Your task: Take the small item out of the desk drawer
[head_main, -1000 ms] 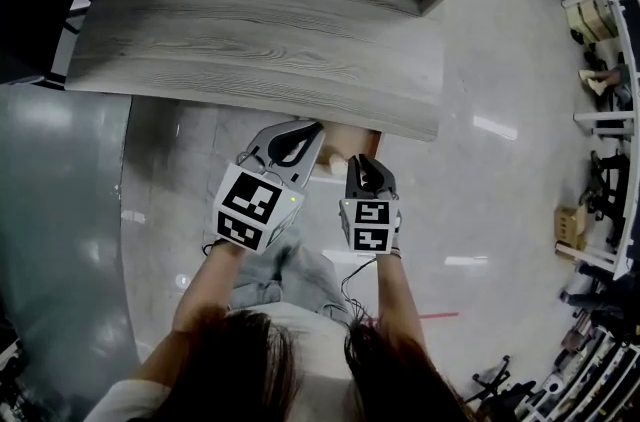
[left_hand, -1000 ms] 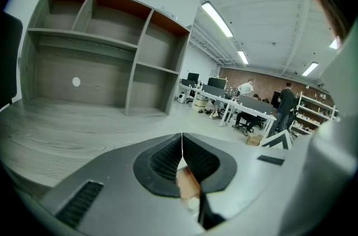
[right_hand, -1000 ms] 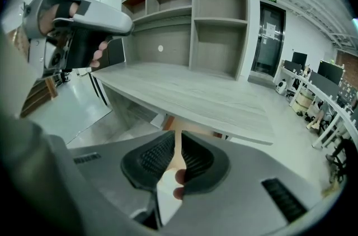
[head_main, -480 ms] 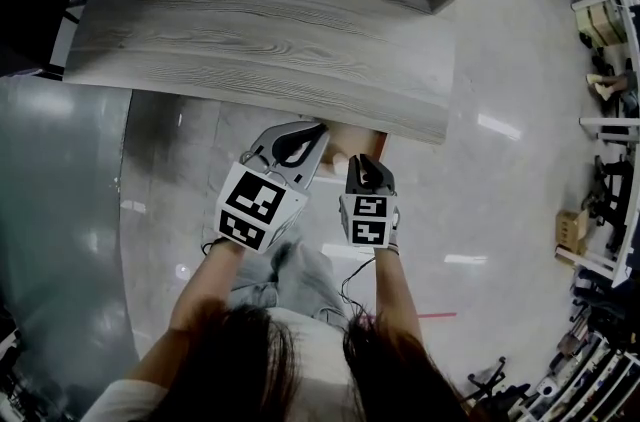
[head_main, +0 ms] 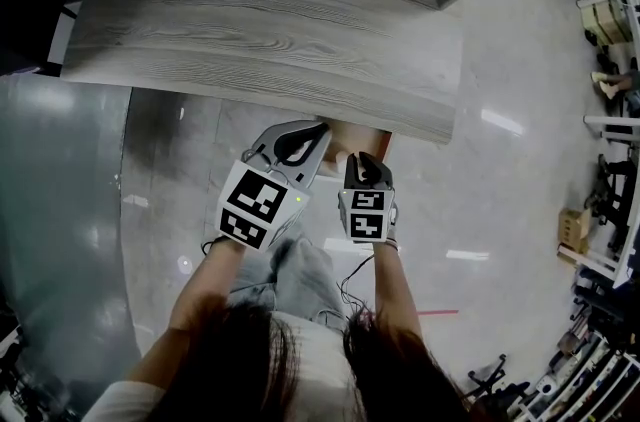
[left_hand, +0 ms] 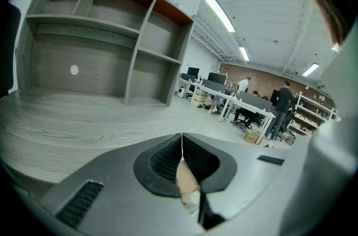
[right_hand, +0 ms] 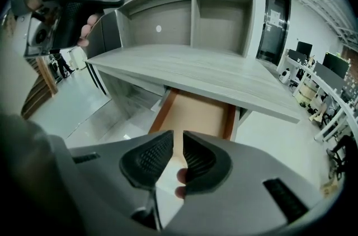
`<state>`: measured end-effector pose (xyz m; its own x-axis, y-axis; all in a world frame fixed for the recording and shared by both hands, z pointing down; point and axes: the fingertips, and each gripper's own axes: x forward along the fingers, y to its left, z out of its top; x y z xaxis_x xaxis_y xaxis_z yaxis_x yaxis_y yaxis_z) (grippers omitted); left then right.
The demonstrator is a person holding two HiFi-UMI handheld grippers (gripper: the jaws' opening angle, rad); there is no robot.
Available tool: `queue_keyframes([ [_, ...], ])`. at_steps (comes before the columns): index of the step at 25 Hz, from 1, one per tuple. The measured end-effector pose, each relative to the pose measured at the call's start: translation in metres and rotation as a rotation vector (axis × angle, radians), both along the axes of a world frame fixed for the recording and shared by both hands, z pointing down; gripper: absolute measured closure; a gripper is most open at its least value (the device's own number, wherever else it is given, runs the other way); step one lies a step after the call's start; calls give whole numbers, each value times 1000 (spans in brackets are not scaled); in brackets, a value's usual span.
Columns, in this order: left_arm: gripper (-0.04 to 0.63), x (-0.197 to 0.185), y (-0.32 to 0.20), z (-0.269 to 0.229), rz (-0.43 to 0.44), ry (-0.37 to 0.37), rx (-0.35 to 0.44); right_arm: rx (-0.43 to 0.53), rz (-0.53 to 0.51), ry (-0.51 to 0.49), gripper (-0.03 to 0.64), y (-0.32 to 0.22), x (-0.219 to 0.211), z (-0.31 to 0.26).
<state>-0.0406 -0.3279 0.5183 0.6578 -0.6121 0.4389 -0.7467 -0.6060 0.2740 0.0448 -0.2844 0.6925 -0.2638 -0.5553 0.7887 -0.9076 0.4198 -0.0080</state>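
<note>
Now, nearest: left tongs (left_hand: pixel 182 138) pressed shut, empty; right tongs (right_hand: pixel 178 137) have just been opening to a slit, nothing between. Beyond, a pale small item (head_main: pixel 341 158), partly hidden, lies at the near end of the open drawer (right_hand: pixel 196 109) under the table (head_main: pixel 260 40). Judged light, perhaps slick; pinch across its narrow sides.
</note>
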Motion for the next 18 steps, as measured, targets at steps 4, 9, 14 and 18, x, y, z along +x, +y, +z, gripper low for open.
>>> queue_keyframes([
  [4, 577, 0, -2, 4, -2, -2, -4, -26, -1, -6, 552, 1, 0, 11],
  [9, 577, -2, -5, 9, -8, -4, -12, -55, -3, 0, 514, 1, 0, 23],
  [14, 577, -3, -6, 16, -9, -8, -18, -87, -1, -1, 494, 3, -1, 36],
  [18, 577, -2, -5, 20, -5, -8, -24, -120, -8, 6, 477, 6, -2, 47],
])
